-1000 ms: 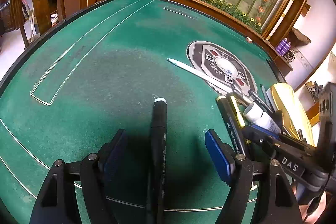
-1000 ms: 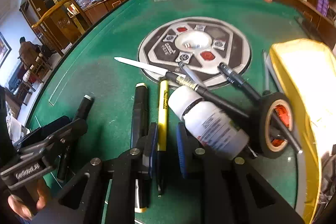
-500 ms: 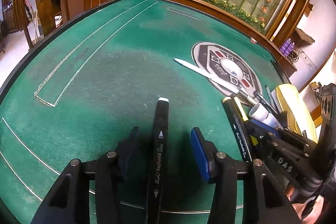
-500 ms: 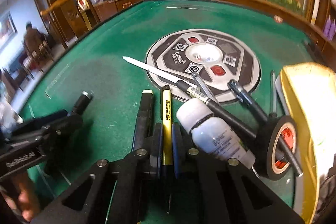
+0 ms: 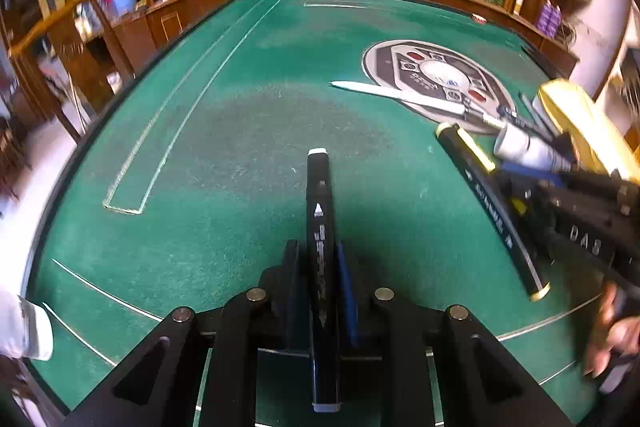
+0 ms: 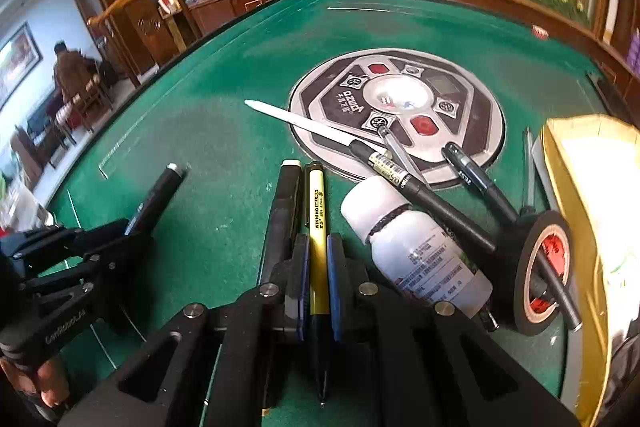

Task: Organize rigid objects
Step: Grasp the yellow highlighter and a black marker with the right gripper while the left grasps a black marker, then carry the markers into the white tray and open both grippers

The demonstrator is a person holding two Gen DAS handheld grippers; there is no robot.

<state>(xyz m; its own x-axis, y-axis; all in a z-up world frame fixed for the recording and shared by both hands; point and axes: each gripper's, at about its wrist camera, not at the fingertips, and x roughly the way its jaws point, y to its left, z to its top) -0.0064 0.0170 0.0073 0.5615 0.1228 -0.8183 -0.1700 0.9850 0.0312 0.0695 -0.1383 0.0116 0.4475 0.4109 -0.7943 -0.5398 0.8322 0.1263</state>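
**A:** Left gripper (image 5: 318, 269), item one. Mine, tilted steeply down toward the green table (image 5: 248, 147). What sits in it?

**B:** A black marker (image 5: 320, 247) lies lengthwise between the blue pads, white-capped end pointing away. My jaws are closing on it, and the pads look to be touching its sides.

**A:** Item two?

**B:** Right gripper (image 6: 318, 281), also mine, tilted down at much the same slant. It is clamped on a yellow pen (image 6: 318, 227), whose tip reaches back under the gripper body.

**A:** Beside the pen?

**B:** A second black marker (image 6: 286, 211), flat on the felt just left of the pen and parallel to it, outside the jaws.

**A:** The hands?

**B:** My left hand (image 6: 36, 379) shows at the lower left of the right camera's view, wrapped round the handle. Fingers (image 5: 608, 339) of my right hand show at the right edge of the left camera's view, blurred.

**A:** Remaining stock?

**B:** To the right of the pen: a white bottle (image 6: 416, 247) on its side, a long black pen (image 6: 424, 195) resting across its cap, a roll of black tape (image 6: 540, 267) on edge with another dark pen (image 6: 484, 187) running through it, a white stick (image 6: 304, 121) reaching onto the round centre panel (image 6: 400, 111), and a yellow case (image 6: 592, 211) at the far right.
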